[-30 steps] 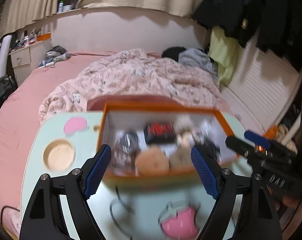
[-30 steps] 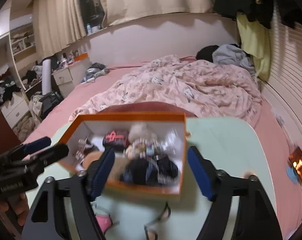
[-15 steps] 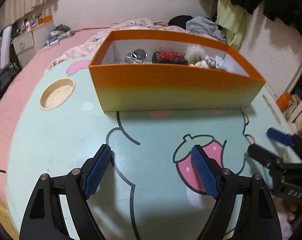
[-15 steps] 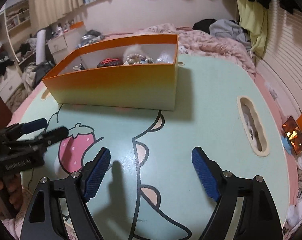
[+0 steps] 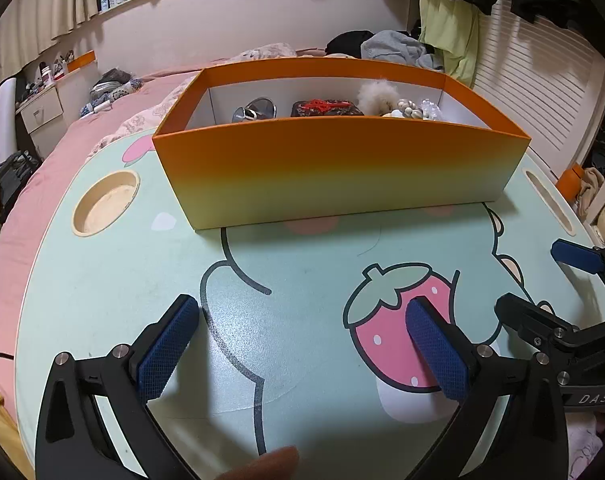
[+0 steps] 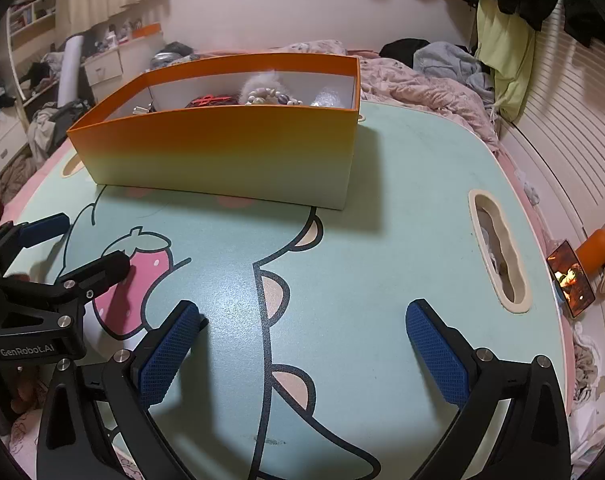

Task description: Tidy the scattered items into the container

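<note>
Mint tabletop [image 5: 102, 280] lies bare at lower frame; orange box [image 5: 342, 168], upper centre, holds everything. My left gripper [image 5: 302, 340] and right gripper [image 6: 302, 344] have just been opening, wide, nothing between. Tidying looks finished; next, withdraw.

Right gripper [image 6: 302, 336]: jaws have just been opening, now spread wide, nothing between them, over the tabletop [image 6: 382, 240] near its front edge. Left gripper [image 6: 78, 244] at the left edge, over the strawberry print [image 6: 142, 264]. Orange box [image 6: 230, 152] sits toward the far edge, holding a bead string [image 6: 270, 98] and a fluffy item [image 6: 262, 80]. Slot [image 6: 498, 256] near the right edge.
</note>
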`<state>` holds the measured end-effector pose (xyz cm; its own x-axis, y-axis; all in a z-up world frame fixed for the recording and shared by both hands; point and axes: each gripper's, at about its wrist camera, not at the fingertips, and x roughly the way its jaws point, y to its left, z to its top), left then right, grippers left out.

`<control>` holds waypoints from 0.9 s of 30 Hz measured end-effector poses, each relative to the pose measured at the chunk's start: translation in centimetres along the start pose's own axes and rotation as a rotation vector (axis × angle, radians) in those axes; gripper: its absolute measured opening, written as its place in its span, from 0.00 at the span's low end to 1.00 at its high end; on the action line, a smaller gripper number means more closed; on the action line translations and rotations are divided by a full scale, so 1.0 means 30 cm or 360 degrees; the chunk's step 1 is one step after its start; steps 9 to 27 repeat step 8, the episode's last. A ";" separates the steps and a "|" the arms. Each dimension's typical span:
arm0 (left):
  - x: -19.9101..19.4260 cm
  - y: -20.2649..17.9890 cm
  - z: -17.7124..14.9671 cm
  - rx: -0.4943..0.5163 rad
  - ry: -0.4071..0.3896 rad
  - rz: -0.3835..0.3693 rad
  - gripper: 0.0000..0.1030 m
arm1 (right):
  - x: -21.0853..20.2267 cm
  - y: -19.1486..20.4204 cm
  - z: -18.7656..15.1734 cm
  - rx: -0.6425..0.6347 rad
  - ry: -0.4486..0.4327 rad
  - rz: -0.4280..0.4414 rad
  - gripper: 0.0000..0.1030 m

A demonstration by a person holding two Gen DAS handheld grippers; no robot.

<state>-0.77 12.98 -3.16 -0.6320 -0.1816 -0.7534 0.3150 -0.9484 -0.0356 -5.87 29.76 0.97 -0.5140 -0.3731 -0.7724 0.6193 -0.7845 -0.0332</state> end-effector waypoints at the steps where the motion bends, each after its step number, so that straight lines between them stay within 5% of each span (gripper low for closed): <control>1: -0.003 -0.001 -0.004 0.0002 -0.0003 -0.0002 1.00 | 0.000 0.001 0.001 -0.0001 0.0000 0.0000 1.00; 27: -0.001 -0.004 0.008 0.0000 -0.0010 -0.0001 1.00 | 0.000 0.002 0.000 -0.0001 0.0000 0.0000 1.00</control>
